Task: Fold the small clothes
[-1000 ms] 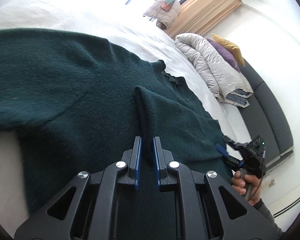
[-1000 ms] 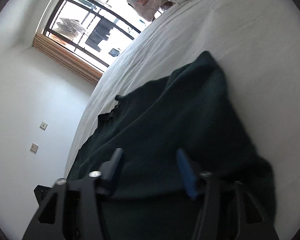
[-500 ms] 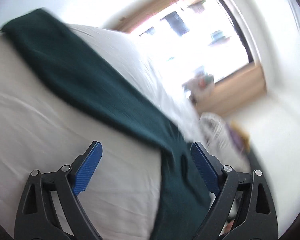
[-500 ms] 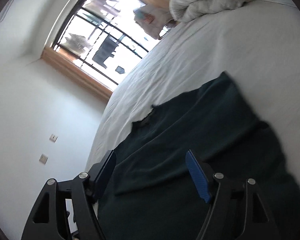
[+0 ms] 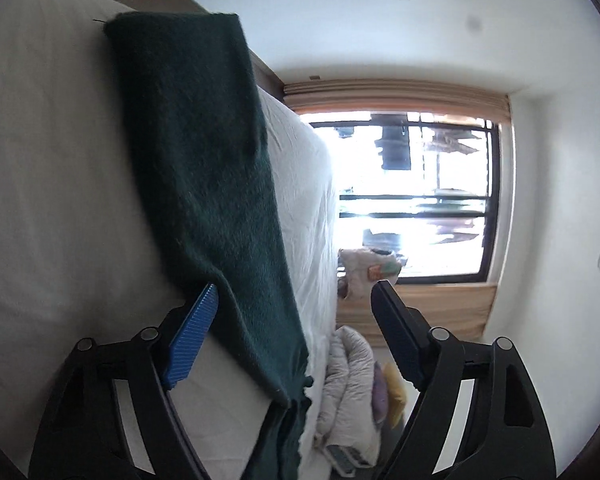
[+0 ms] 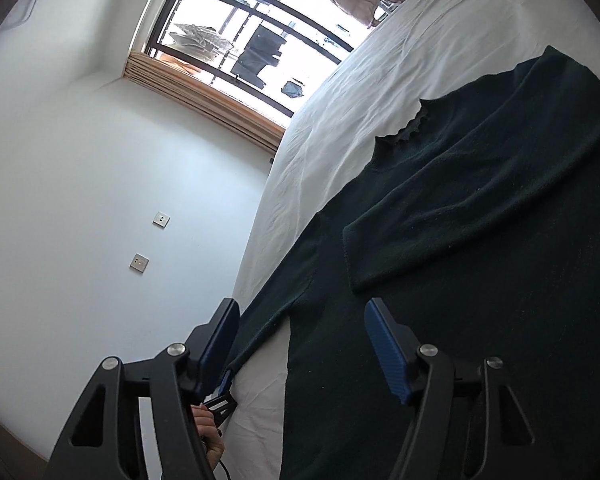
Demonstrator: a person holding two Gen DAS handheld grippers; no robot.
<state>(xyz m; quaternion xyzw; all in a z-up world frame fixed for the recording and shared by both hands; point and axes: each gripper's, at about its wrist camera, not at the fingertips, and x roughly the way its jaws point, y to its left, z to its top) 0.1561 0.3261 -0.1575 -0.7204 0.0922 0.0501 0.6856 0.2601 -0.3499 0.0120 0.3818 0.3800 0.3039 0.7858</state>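
A dark green knitted sweater lies spread on the white-sheeted bed, one sleeve folded across its body toward 8 o'clock; in the left wrist view its other sleeve runs from 11 o'clock down to 6. The left claw is released, its jaws having just narrowed a little, the sleeve passing between them untouched; the right claw is likewise released and narrowing, hovering over the sweater's hem. Beyond the bed, a barred window with a wooden frame sits in white walls; a rumpled grey quilt lies at 6 o'clock.
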